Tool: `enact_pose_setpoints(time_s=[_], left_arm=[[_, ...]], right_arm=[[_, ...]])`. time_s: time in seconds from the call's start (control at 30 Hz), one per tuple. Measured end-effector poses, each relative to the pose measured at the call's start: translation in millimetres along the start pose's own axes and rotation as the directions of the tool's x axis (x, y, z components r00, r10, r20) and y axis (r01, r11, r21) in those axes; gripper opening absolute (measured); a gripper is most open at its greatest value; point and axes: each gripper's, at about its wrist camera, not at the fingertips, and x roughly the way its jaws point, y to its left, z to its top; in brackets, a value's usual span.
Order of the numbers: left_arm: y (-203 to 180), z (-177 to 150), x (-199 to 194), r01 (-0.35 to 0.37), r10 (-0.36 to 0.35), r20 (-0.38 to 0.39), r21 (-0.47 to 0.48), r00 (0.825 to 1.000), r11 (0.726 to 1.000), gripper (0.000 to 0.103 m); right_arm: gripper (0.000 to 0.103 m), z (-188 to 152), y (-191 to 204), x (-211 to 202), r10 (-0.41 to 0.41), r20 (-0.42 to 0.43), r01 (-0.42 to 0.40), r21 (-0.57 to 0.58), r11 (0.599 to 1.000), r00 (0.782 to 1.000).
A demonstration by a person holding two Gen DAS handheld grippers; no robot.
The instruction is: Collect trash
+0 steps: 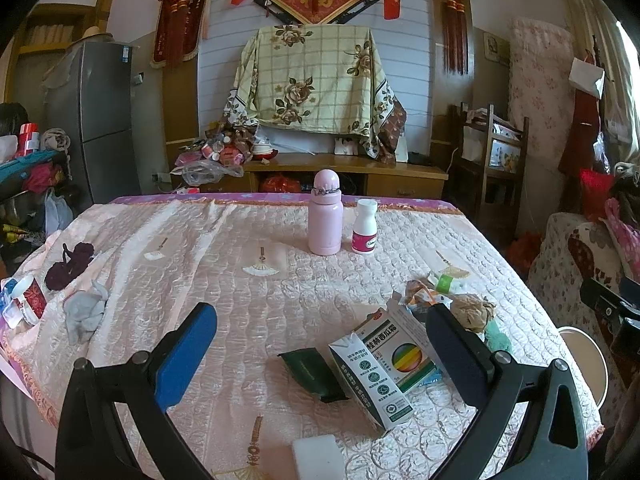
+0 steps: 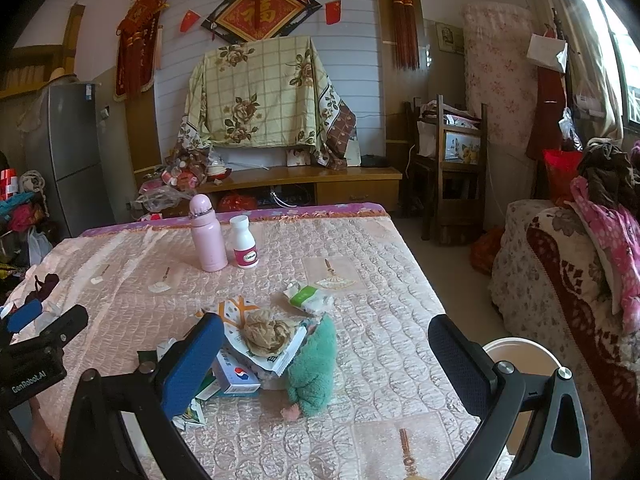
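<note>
Trash sits clustered on the quilted pink table cover (image 1: 240,288), toward its right edge as you face it. Your left gripper (image 1: 320,344) hangs above the cover with jaws spread wide, nothing between them. Framed between its fingers: a white milk carton (image 1: 370,384) lying on its side with green printing, a medicine box (image 1: 404,354) with a rainbow disc touching it at 2 o'clock, and a dark green sachet (image 1: 314,374) just beside the carton at 9 o'clock. A crumpled brown paper wad (image 1: 474,310) lies past the right finger.

Your right gripper (image 2: 326,356) is likewise released and empty. In its view the brown paper wad (image 2: 266,332) rests on top of a printed wrapper, a teal fuzzy sock (image 2: 314,364) touches the heap at 4 o'clock, a small white-and-blue box (image 2: 236,376) lies against the blue finger pad (image 2: 192,364), and a green-and-white packet (image 2: 308,298) sits at 12 o'clock of the heap.

A pink bottle (image 1: 325,212) and white pill bottle (image 1: 365,226) stand upright side by side, well apart from the trash, at 12 o'clock. A white bin rim (image 2: 520,354) shows off the table's right edge.
</note>
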Motion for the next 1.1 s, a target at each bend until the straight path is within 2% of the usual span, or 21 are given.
enact_pose_setpoints(time_s=[1.1], left_arm=[[16, -9, 6, -0.020, 0.019, -0.041, -0.025, 0.999, 0.999, 0.103]], right_arm=[[0.103, -7, -5, 12, -0.016, -0.057, 0.016, -0.010, 1.000, 0.998]])
